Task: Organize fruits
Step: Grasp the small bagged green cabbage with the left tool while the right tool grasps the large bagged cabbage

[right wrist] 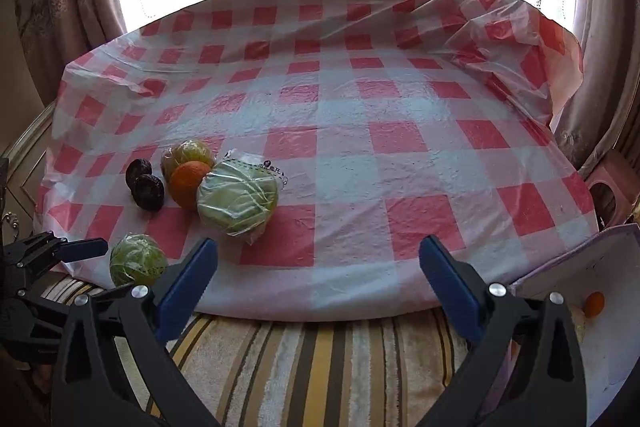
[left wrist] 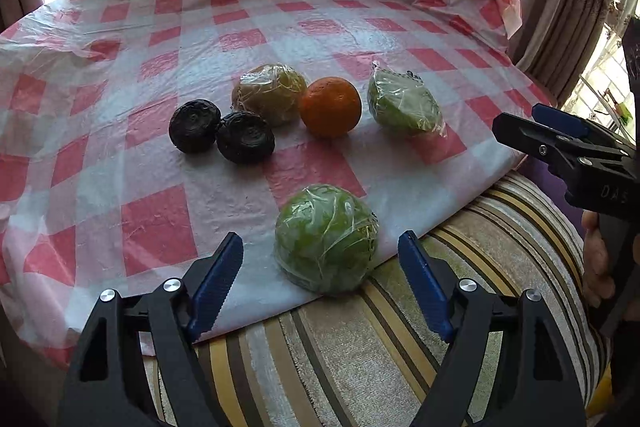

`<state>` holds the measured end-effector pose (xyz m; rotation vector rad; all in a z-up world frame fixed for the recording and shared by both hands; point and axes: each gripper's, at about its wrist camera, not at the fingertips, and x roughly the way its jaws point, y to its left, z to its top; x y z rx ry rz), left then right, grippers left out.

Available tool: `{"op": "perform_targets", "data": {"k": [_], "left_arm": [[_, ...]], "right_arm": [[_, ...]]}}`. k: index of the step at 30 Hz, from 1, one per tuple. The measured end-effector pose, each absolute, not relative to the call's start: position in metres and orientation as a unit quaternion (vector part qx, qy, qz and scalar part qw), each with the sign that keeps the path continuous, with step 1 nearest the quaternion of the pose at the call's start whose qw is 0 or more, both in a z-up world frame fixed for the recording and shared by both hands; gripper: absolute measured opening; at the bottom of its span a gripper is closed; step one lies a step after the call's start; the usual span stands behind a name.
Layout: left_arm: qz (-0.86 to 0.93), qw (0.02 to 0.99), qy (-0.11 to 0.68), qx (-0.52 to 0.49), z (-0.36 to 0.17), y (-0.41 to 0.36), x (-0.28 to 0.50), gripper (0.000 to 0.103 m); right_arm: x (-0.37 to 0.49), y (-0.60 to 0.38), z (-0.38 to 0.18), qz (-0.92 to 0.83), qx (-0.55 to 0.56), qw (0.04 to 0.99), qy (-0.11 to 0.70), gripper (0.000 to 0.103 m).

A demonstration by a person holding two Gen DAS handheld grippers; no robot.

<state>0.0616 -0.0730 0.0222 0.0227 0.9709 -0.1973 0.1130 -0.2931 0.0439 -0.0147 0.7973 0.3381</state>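
Several fruits lie on a red-and-white checked cloth (left wrist: pixel 320 27). A green plastic-wrapped fruit (left wrist: pixel 326 239) (right wrist: pixel 138 265) rests at the cloth's near edge. My left gripper (left wrist: pixel 320 241) (right wrist: pixel 80 251) stands open around it, with both blue pads clear of it. Farther back are another wrapped green fruit (left wrist: pixel 404 103) (right wrist: pixel 238 201), an orange (left wrist: pixel 330 107) (right wrist: pixel 188 183), a wrapped yellowish fruit (left wrist: pixel 270 93) (right wrist: pixel 186 155) and two dark round fruits (left wrist: pixel 195 126) (left wrist: pixel 245 137). My right gripper (right wrist: pixel 318 245) (left wrist: pixel 520 119) is open and empty, over the cloth's near edge to the right of the fruits.
A striped fabric surface (right wrist: pixel 320 359) runs under the cloth's near edge. A white box (right wrist: pixel 616 327) at the right holds a small orange fruit (right wrist: pixel 594 304). Curtains (right wrist: pixel 68 7) and a bright window stand behind the cloth. A hand (left wrist: pixel 596 259) holds the right gripper.
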Motion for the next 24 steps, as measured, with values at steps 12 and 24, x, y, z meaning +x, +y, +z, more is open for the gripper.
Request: {"op": "perform_targets", "data": {"k": [12,24], "left_arm": [[-0.091,0.876,0.471,0.051,0.012,-0.085,0.066,0.056],[-0.083,0.883,0.462,0.020,0.013,-0.074,0.067,0.056]], "right_arm": [[0.129,-0.266,0.037,0.185,-0.018,0.900,0.395,0.101],[0.140,-0.247,0.032,0.191,-0.030,0.894,0.404,0.101]]}}
